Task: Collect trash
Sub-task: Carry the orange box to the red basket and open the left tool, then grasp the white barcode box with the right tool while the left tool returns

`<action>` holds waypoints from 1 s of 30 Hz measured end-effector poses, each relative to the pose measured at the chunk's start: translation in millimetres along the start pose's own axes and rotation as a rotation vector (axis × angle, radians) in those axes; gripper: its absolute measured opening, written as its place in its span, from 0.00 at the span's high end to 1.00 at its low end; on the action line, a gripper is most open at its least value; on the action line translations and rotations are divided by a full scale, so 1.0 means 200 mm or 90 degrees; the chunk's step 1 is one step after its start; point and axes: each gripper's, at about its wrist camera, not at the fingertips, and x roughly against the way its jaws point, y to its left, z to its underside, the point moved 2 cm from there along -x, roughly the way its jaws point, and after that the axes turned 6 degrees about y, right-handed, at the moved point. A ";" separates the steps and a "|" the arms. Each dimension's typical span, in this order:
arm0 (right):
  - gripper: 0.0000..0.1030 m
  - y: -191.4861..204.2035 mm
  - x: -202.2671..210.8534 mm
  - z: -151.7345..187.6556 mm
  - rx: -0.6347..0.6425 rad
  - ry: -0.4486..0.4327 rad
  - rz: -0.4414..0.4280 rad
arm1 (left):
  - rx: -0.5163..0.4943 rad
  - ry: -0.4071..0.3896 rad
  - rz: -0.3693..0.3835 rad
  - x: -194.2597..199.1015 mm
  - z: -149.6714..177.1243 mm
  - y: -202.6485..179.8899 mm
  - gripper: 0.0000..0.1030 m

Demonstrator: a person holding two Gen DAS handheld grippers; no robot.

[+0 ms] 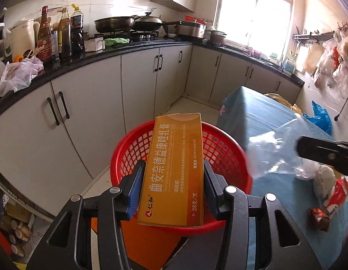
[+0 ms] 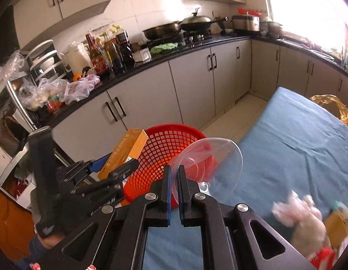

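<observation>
Left wrist view: left tongs (image 1: 171, 180) clamp the orange carton (image 1: 174, 171) by its long edges over the red basket (image 1: 221, 144) at 12 o'clock; light, stiff, crushable. At 3 o'clock, right tongs (image 2: 173, 175) nearly closed on the clear plastic lid (image 2: 219, 157) rim; thin, slippery, flexes. Wrappers (image 1: 331, 200) left on the blue bench (image 2: 297, 135).

Blown-out window (image 1: 255, 15) glare, fisheye-bent edges, motion-blurred foreground.
</observation>
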 end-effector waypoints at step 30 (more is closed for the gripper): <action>0.63 -0.64 0.96 1.08 -0.219 -0.228 0.141 | -0.144 -0.080 0.120 0.29 0.48 -0.94 0.20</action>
